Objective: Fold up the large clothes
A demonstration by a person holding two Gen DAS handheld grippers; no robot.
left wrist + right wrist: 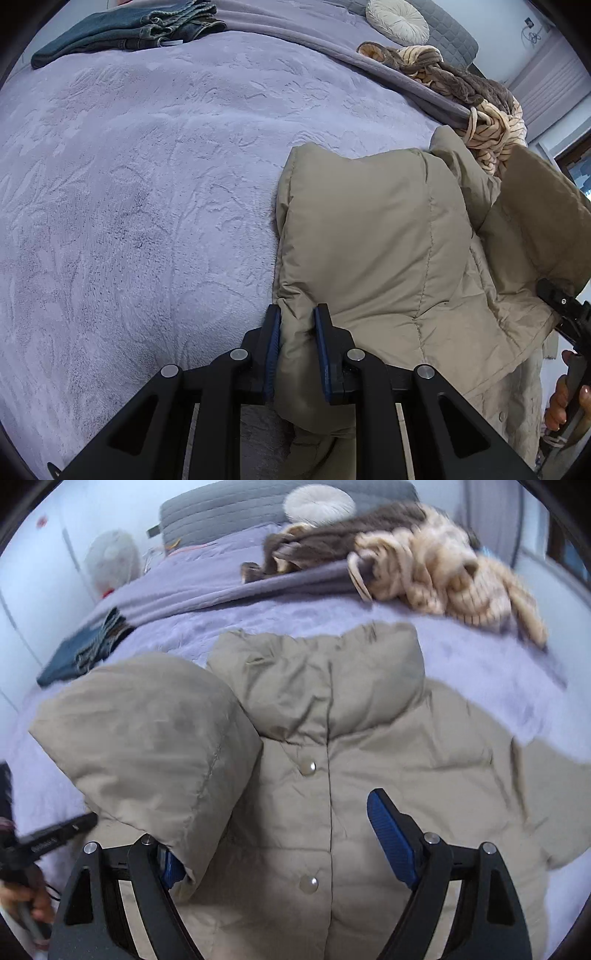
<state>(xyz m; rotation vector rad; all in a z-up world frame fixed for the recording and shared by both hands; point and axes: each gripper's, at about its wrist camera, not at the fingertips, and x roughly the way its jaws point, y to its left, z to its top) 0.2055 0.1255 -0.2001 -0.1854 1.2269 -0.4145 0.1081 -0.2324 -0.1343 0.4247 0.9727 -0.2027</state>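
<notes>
A beige puffer jacket (332, 760) lies front-up on the lilac bedspread, collar toward the head of the bed, snaps closed down the middle. Its left sleeve (147, 738) is lifted and folded over the chest. My left gripper (297, 332) is shut on the cuff end of that sleeve (369, 236). My right gripper (277, 834) is open above the jacket's front, its blue pads wide apart; the sleeve cuff drapes over its left finger (170, 864). The right gripper's body shows at the right edge of the left wrist view (565, 310).
Folded dark jeans (129, 33) lie at the far left of the bed (147, 184). A brown and cream striped blanket (424, 565) is heaped near the head, beside a round cream cushion (317, 502) and grey pillow (221, 513).
</notes>
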